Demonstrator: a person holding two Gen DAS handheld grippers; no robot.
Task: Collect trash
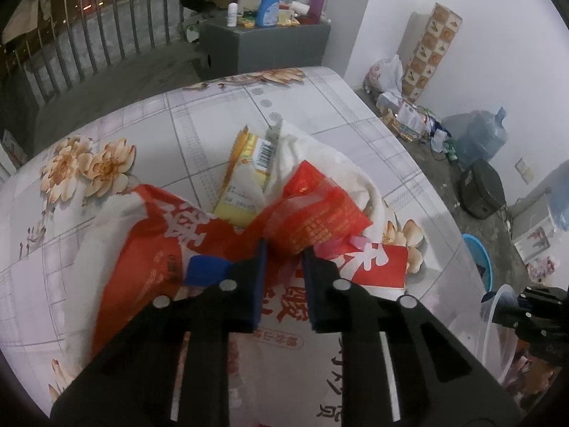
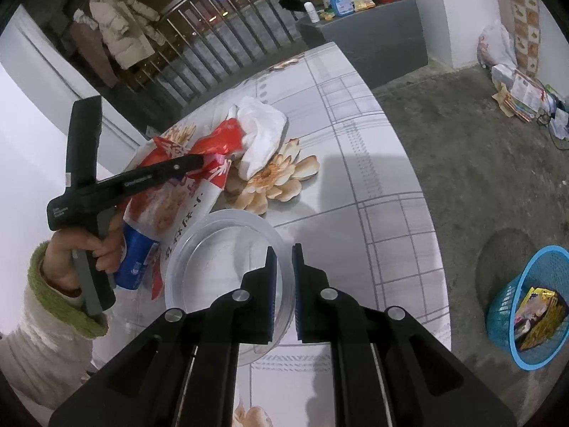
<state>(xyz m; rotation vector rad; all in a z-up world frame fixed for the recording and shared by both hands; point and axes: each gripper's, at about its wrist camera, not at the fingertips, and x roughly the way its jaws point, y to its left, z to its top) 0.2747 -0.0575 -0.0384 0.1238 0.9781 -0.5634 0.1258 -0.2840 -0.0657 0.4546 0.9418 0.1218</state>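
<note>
A pile of trash lies on the flowered table (image 1: 199,117): a big red-and-white snack bag (image 1: 142,249), a yellow wrapper (image 1: 245,174), a white crumpled bag (image 1: 320,156) and a crumpled red wrapper (image 1: 316,213). My left gripper (image 1: 284,249) is shut on the near edge of that red wrapper; the right wrist view shows its tip (image 2: 201,160) at the pile. My right gripper (image 2: 282,249) is shut on the rim of a clear plastic bowl (image 2: 213,224) that rests on the table (image 2: 355,178). A blue packet (image 2: 137,259) lies under the snack bag (image 2: 185,206).
A blue mesh bin (image 2: 526,306) with wrappers inside stands on the floor to the right of the table. A grey cabinet (image 1: 263,42) with bottles is beyond the table's far edge. A railing, a water jug (image 1: 480,135) and bags line the room's edges.
</note>
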